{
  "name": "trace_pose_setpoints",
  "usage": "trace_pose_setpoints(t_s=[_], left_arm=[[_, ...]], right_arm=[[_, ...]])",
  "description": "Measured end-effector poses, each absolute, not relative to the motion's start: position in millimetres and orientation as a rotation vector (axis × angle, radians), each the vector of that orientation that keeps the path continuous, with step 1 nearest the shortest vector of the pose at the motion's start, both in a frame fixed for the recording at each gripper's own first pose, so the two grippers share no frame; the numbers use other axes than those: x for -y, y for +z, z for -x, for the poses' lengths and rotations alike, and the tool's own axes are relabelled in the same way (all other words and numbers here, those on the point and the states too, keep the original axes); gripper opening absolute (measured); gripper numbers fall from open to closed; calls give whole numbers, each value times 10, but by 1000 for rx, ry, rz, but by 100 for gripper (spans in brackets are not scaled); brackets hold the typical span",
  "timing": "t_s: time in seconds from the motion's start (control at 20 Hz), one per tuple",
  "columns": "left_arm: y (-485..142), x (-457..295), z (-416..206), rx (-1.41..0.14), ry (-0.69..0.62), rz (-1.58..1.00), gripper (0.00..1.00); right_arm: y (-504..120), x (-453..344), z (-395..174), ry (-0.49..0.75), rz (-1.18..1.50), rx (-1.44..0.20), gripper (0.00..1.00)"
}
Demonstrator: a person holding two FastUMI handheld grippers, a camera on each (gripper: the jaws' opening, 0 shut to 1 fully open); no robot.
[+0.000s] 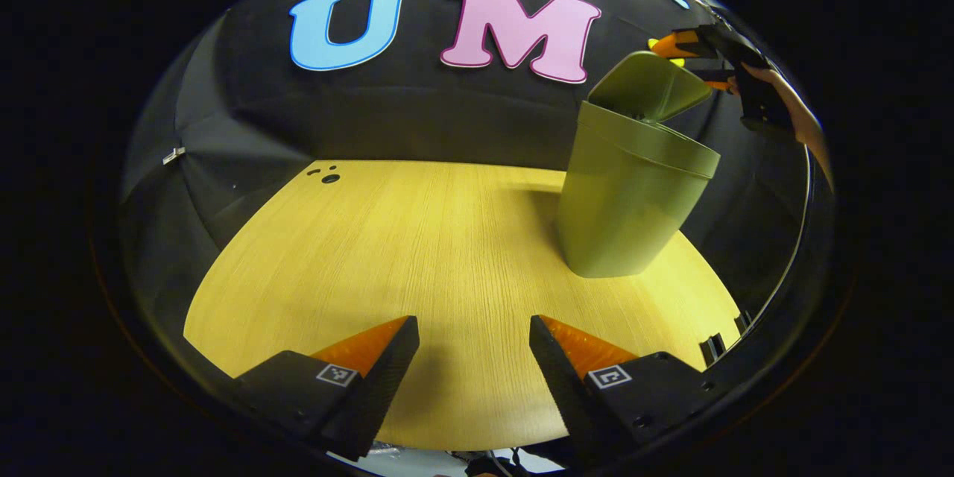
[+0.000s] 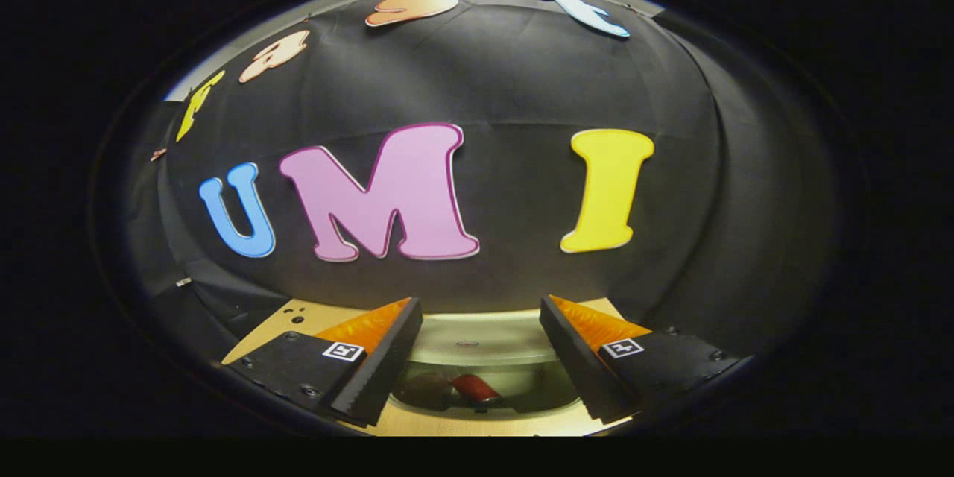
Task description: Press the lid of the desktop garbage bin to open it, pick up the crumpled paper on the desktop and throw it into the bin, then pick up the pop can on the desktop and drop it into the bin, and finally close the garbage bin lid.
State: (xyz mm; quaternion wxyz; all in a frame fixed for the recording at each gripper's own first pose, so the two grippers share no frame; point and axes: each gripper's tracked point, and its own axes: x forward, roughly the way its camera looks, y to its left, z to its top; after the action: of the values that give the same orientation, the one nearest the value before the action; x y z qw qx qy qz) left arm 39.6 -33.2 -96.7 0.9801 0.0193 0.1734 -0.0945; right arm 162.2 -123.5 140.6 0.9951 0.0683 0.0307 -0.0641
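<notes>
Left tongs (image 1: 474, 346): I see mine spread wide with nothing between the fingers, hanging low over the bare near part of the desk (image 1: 417, 253).
Right tongs (image 2: 481, 346): also spread wide, gripping nothing, poised above the open mouth of the bin (image 2: 484, 339). In the left gripper view the same tongs (image 1: 689, 59) show far off at upper right, just behind the raised lid, with a hand (image 1: 801, 123) holding them.
Bin, left gripper view: the green bin (image 1: 626, 201) stands upright on the far right part of the desk, well apart from my left tongs.
Lid (image 1: 652, 86): tipped up and back, hinged at the far rim, mouth open.
Bin contents, right gripper view: looking down between the fingers I make out a red pop can (image 2: 473, 386) lying inside, with a darker rounded shape beside it on the left that I cannot identify.
Desk: pale wood grain, a few small dark holes (image 1: 328, 177) near its far left edge.
Surround: black cloth wall behind the desk.
</notes>
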Motion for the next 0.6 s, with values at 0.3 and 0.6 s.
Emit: trace_pose_setpoints(t_s=[0.3,0.6], left_arm=[[-1138,84,-174,-376,-196,-16,96],[-1229,-277,-52,-370,-149,-4,96]], right_arm=[[772,1085,-1405,-155,-169,-166,100],[473,1041,-1313,-192,-82,-180,100]])
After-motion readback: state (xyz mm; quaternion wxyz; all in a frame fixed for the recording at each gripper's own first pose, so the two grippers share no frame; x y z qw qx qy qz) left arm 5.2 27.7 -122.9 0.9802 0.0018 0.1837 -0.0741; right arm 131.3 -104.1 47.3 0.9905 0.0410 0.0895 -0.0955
